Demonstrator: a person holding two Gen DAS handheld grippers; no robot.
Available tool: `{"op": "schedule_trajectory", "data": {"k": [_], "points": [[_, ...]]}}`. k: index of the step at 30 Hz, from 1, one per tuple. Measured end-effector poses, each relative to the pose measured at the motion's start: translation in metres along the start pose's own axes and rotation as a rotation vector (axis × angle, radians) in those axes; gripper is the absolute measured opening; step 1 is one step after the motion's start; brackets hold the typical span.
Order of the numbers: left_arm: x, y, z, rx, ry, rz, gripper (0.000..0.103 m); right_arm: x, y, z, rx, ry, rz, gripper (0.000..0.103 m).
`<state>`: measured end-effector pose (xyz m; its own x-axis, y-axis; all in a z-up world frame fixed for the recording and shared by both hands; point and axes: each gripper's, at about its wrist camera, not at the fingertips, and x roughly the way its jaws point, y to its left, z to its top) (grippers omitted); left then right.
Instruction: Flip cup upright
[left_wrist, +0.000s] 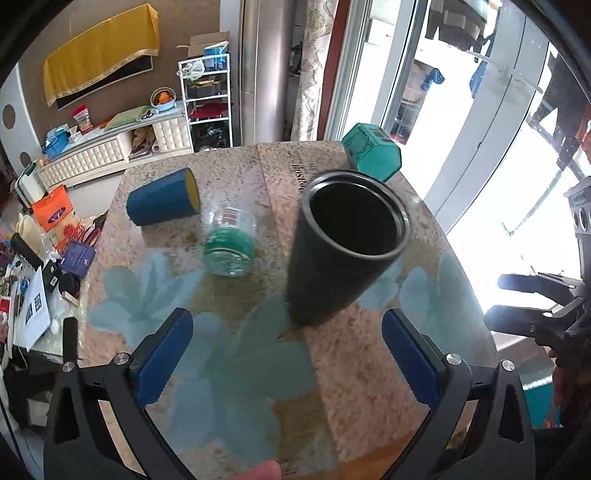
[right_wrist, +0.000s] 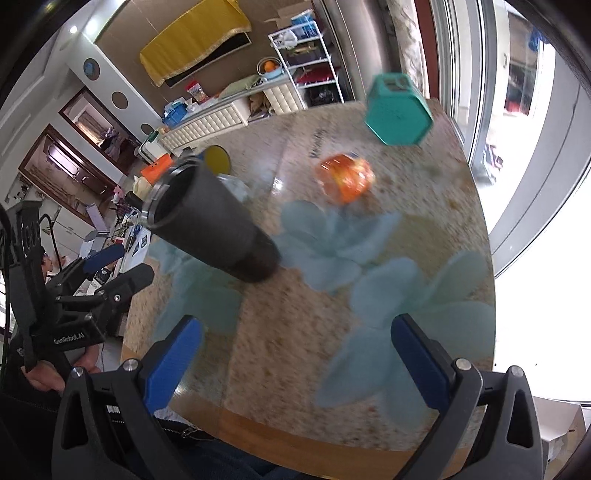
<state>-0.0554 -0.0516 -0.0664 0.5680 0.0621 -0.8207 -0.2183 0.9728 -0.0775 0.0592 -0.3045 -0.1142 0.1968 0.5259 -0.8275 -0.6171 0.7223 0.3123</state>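
The black cup (left_wrist: 343, 243) stands upright on the table (left_wrist: 369, 369), mouth up, just ahead of the left gripper (left_wrist: 287, 354). Both it and the right gripper (right_wrist: 295, 363) are spread wide, holding nothing.

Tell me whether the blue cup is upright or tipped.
Tipped: the blue cup lies on its side on the table, yellow inside facing sideways.

Strong daylight pours in through the window (left_wrist: 491, 155) at about two o'clock, blown out to white (worse in the right wrist view). The table (right_wrist: 369, 369) shows soft glare. Fisheye bending curves the edges, corners vignette black, and motion blur smears the right view.
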Motion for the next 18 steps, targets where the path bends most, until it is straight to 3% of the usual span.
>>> {"op": "schedule_trajectory", "data": {"k": [9, 18], "points": [[-0.021, 0.042, 0.016, 0.052, 0.066, -0.071, 0.103, 0.002, 0.067, 0.013, -0.023, -0.053, -0.067, 0.103], [-0.039, 0.077, 0.027, 0.029, 0.116, -0.105, 0.103, 0.003, 0.093, 0.026, -0.006, -0.089, -0.127, 0.103]]}}
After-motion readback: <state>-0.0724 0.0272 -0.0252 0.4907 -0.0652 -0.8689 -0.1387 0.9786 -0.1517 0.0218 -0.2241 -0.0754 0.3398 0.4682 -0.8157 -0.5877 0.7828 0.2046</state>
